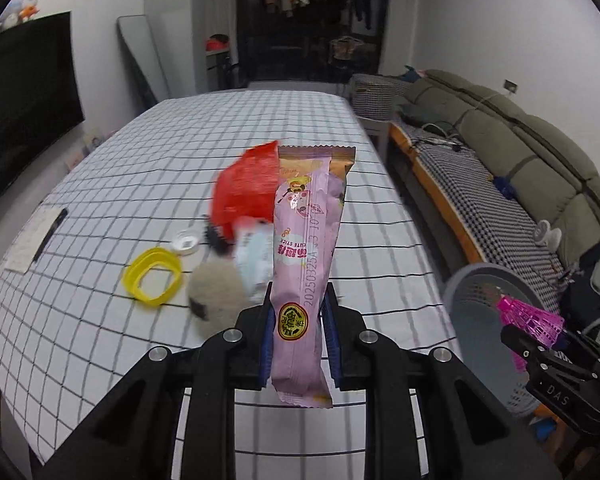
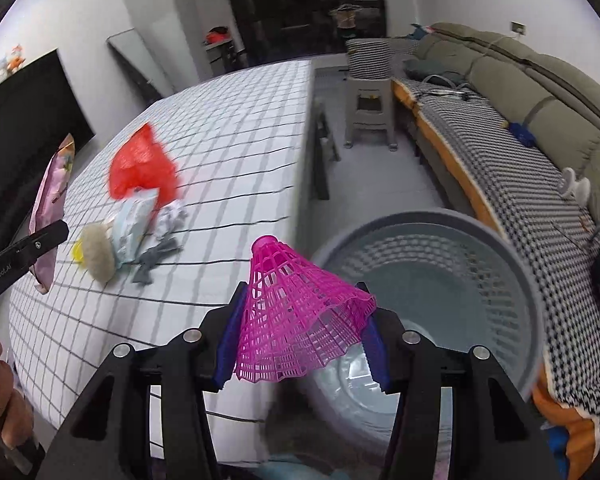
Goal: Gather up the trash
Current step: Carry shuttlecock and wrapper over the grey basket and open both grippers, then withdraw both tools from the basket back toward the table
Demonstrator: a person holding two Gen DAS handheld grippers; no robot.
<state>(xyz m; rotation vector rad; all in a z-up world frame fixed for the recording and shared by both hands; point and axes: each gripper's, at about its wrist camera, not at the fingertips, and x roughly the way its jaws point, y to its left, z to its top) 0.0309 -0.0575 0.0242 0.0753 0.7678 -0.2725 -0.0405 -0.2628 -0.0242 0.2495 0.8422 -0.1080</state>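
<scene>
Left gripper clamped on pink snack wrapper, lifted above checkered table. Right gripper clamped on pink plastic shuttlecock, with grey basket at 2 o'clock. Red bag on table at 10 o'clock.

The left wrist view is taken from just behind its own fingers, angled down over the checked bench toward the far wardrobe. The right wrist view is set further right — over the bench edge and the grey basket. Bench, basket and sofa are shared.
</scene>
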